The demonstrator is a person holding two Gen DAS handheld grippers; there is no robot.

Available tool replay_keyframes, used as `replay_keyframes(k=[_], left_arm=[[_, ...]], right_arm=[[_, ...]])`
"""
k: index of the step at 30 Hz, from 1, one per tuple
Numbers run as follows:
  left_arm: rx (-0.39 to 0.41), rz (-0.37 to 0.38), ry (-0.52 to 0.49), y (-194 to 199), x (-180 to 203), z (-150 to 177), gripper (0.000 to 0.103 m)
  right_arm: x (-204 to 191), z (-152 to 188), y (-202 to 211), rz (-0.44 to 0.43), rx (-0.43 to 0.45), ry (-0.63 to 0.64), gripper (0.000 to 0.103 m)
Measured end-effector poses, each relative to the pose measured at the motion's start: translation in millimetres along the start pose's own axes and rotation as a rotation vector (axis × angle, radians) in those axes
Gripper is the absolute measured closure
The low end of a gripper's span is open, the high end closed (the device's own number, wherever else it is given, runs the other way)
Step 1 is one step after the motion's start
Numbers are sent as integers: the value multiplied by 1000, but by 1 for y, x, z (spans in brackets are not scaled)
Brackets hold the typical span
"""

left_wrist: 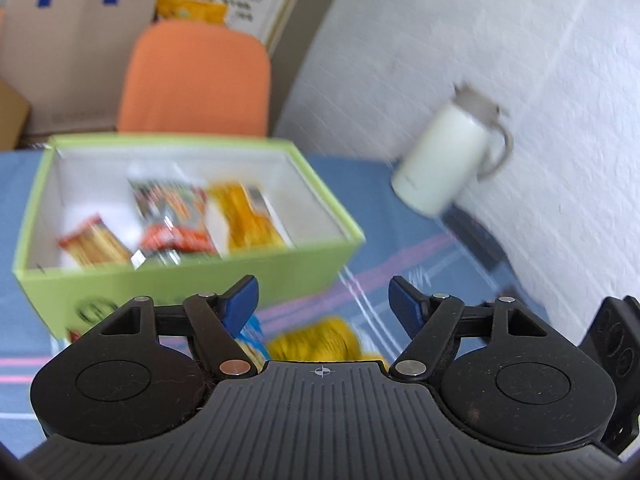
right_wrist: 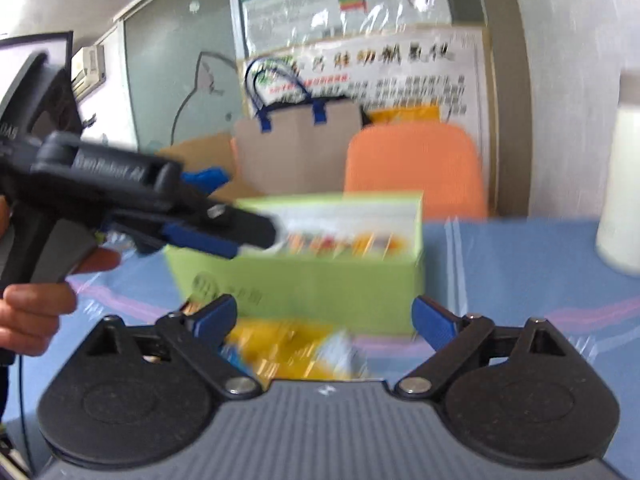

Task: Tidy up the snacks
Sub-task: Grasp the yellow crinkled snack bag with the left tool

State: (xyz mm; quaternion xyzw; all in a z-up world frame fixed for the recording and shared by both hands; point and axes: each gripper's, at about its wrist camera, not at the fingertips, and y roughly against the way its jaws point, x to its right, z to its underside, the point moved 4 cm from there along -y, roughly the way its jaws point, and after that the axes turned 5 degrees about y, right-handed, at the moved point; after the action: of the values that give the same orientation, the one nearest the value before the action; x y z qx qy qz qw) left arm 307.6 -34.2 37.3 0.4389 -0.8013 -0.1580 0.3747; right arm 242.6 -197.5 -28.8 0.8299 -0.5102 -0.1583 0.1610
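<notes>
Step in hand: both grippers are hanging over the loose yellow foil snack packet (left_wrist: pixel 320 338) lying on the blue cloth-covered table (left_wrist: pixel 420 248), just in front of the lime-green cardboard box (left_wrist: pixel 200 280); judging by this, 1 packet is about to be picked up and moved into the box

Doing it well: it is probably best for 1 gripper only to be taking the packet, pinching a flat edge and not the puffed middle, then lifting it clear of the box's near wall before lowering it into the free white floor at 9 o'clock inside the box

Box contents: 3 packets are already lying inside, a red-and-tan one (left_wrist: pixel 94 240) at 8 o'clock, a red-and-black one (left_wrist: pixel 172 220) in the middle, a yellow one (left_wrist: pixel 248 216) at 3 o'clock

Left gripper (left_wrist: pixel 323 304): its blue pads are standing spread, nothing between them, the packet lying below at 6 o'clock, untouched

Right gripper (right_wrist: pixel 325 318): its jaws are standing wider apart, gripping nothing; the yellow packet (right_wrist: pixel 280 348) is showing blurred beneath the gap

Hazard: the white insulated jug (left_wrist: pixel 444 156) is standing at 2 o'clock near the wall, well apart from the box
</notes>
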Motion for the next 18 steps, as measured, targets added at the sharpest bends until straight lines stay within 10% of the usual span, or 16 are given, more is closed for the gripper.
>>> replay_keyframes(k=[18], left_arm=[[-182,31,98,-47,8,43,74]], right_arm=[[-6,17,-14,-87,-73,-29,16]])
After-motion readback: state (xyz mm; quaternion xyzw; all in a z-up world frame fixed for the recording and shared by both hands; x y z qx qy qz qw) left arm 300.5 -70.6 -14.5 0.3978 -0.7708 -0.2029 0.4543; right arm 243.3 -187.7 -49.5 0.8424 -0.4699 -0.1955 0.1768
